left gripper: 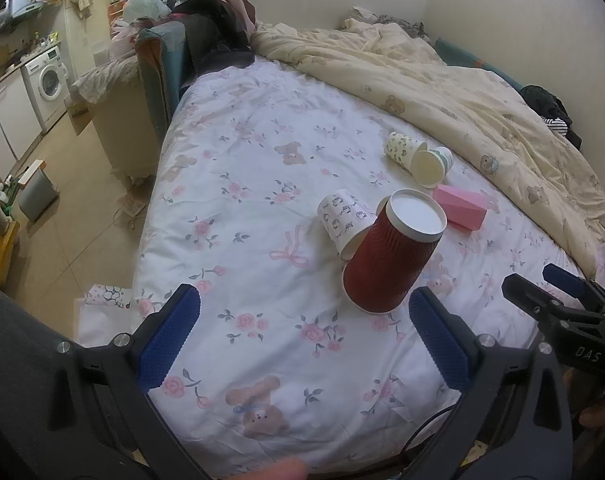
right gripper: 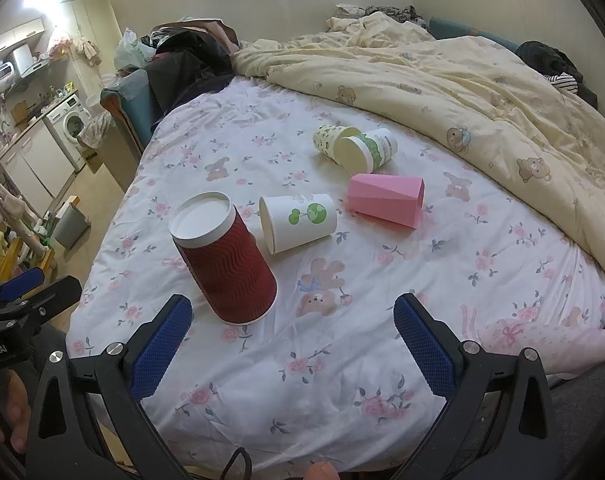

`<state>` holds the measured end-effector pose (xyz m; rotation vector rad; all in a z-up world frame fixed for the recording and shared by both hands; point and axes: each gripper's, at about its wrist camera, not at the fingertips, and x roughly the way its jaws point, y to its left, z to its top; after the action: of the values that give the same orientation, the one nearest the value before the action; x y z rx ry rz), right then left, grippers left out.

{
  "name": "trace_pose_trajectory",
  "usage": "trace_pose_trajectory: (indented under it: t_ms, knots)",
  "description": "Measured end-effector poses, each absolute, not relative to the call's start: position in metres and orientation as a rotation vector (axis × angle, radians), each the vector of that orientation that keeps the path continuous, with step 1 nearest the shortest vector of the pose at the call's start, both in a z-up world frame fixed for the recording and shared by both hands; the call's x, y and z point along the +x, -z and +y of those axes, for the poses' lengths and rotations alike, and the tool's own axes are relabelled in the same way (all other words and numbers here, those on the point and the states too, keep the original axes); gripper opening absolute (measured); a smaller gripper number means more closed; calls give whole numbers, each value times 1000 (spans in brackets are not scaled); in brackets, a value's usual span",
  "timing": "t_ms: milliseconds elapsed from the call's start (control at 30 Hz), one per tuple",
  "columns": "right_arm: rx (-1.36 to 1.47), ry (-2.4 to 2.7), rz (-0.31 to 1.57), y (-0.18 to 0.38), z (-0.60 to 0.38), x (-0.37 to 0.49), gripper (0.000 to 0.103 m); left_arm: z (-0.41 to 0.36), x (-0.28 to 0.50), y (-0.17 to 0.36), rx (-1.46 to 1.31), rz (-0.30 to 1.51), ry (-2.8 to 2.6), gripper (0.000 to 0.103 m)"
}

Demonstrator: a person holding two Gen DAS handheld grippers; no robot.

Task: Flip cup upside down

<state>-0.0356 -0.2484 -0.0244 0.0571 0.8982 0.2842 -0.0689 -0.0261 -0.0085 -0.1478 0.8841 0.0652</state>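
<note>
**Red cup inverted; four cups remain on their sides**

The bed carries all items. The red cup stands mouth-down, base up; by appearance its flip is done. Beyond the red cup lie the pink cup, the white cup with a green print, and, farther off, two more paper cups, touching, all on their sides and unflipped.

Left tool: released, jaws spread, empty, just short of the red cup. Right tool: released, empty, red cup ahead toward its left finger.
</note>
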Motion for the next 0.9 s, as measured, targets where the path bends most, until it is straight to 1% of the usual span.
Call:
trace_pose_trajectory:
  t_ms: [900]
  knots:
    - [38,-269,917,27,-245,-36,103,-23,-69,12,-162,893,-63,103]
